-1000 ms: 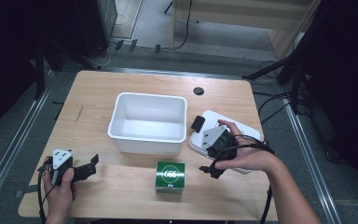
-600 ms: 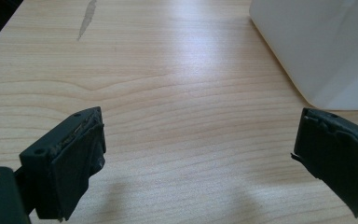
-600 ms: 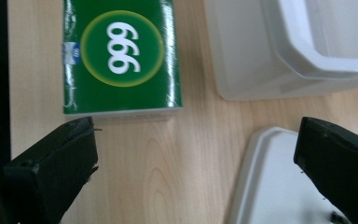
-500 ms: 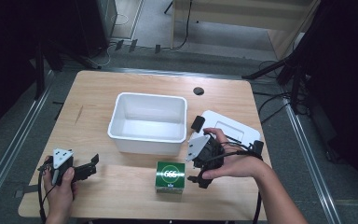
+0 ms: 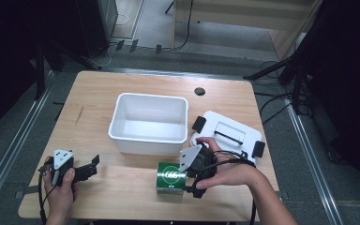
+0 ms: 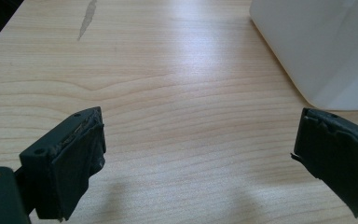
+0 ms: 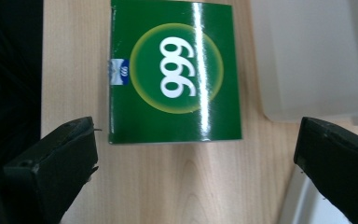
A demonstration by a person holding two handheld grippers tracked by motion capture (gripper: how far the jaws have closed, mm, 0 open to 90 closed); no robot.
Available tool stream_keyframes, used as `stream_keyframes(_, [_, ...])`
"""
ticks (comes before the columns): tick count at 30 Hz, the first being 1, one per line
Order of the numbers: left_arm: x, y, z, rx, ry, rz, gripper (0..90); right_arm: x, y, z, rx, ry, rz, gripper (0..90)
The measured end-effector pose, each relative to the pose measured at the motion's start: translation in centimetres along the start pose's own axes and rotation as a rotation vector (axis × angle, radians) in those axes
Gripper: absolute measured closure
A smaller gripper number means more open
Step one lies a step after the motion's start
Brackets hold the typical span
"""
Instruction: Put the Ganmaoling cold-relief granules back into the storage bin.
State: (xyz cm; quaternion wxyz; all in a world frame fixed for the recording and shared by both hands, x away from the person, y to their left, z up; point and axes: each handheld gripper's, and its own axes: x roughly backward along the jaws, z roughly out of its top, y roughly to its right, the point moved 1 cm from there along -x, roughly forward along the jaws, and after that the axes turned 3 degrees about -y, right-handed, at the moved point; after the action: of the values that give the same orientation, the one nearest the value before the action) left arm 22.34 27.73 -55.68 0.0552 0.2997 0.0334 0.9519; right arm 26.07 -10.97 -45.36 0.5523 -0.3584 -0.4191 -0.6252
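While the right gripper (image 7: 196, 168) gapes wide just short of the green box (image 7: 175, 72), holding nothing, the left gripper (image 6: 198, 158) rests open too.

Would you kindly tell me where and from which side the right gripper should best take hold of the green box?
Probably from above, across its two opposite side edges. The green box lies flat on the table with its broad printed face up, and the right gripper sits open, its jaws wider apart than the box, just short of it.
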Motion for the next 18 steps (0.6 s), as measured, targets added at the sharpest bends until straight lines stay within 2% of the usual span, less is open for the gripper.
stream_keyframes(11, [0.0,0.0,0.0,-0.002,-0.002,0.000,2.6,-1.4,-0.6,0.6,-0.002,-0.027,0.024,0.0])
stream_keyframes(18, [-0.1,0.0,0.0,0.002,-0.003,0.001,2.6,-2.6,-0.4,1.1,-0.002,-0.044,0.041,0.0])
